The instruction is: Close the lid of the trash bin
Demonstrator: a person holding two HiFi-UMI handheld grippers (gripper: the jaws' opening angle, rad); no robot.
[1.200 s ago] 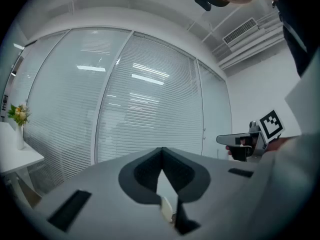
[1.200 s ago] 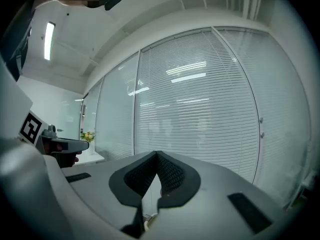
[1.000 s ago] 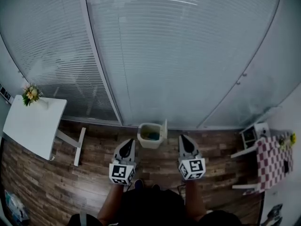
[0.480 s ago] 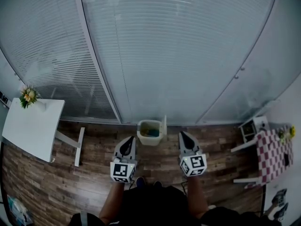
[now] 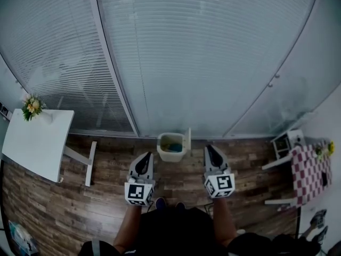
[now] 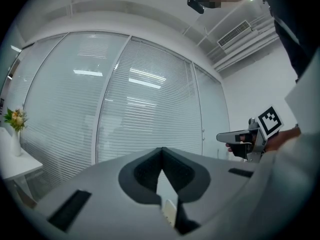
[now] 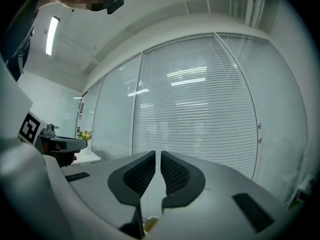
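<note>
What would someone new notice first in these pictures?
A blind-covered glass wall fills the upper head view. At its foot, on the wood floor, stands a small open bin, its lid upright on the right side. The left tongs and right tongs, both shut and empty, are held out either side of it.

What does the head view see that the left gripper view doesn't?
Only the head view shows the trash bin on the wooden floor, with its lid standing open. Only the left gripper view shows the ceiling vent. Both views show the window blinds, the flowers on the white table, and the right gripper.
</note>
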